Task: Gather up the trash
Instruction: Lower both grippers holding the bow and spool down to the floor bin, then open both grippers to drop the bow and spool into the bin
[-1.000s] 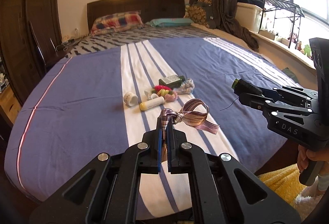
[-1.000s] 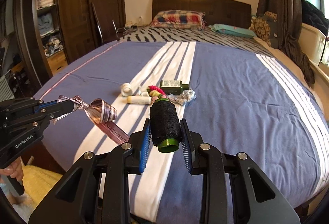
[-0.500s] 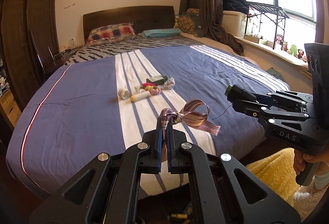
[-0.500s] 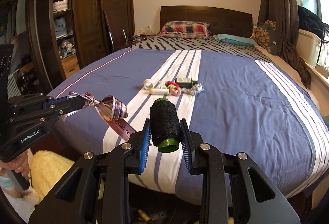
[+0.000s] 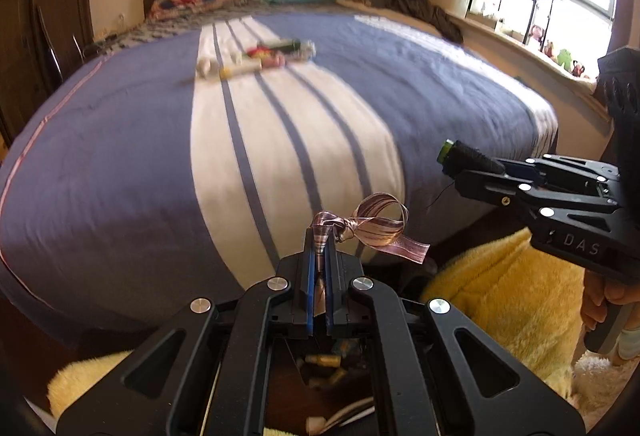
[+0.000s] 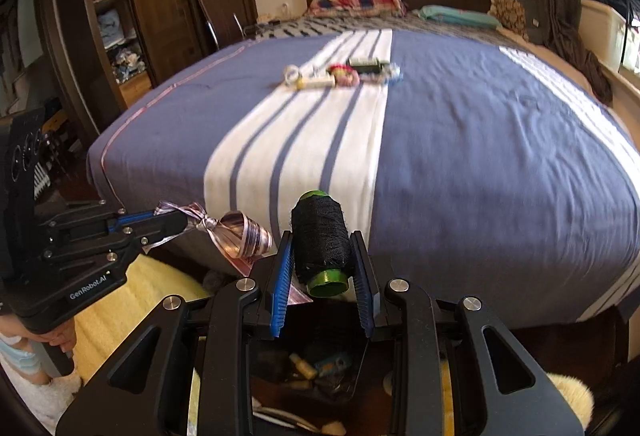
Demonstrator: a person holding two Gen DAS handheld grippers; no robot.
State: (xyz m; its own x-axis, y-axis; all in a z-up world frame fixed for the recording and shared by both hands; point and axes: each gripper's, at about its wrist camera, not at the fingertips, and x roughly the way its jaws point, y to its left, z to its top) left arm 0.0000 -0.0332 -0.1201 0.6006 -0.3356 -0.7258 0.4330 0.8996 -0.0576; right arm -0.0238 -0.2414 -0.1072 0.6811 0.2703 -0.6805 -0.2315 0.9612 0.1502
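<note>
Pinched between the closed jaws of the left hand-held gripper (image 5: 319, 256), a pink-and-brown striped ribbon (image 5: 376, 226) tied in a bow is held off the foot of the bed (image 5: 120, 164), its loop and loose tail hanging to the right of the fingers. In the right wrist view, the same ribbon (image 6: 240, 232) is seen at the left, sticking out from the tip of the left hand-held gripper (image 6: 176, 222).

A spool of black thread (image 6: 322, 242) with a green core is clamped lengthwise between the blue-padded fingers of the right hand-held gripper (image 6: 324, 268), the green end facing the camera. In the left wrist view, this spool (image 5: 466, 156) is seen at the right, gripped by the right hand-held gripper (image 5: 480, 172), with a loose strand trailing below it.

Both tools are held beyond the bed's foot edge, over a dark bin (image 6: 304, 372) on the floor in which small items can be made out. A yellow fluffy rug (image 5: 512, 300) lies beside the bin.

Farther up the bed, on the white stripe of the blue cover, a small cluster of leftover items (image 6: 344, 74) is left lying, blurred; a pale tube, something pink and a dark bottle can be made out.
</note>
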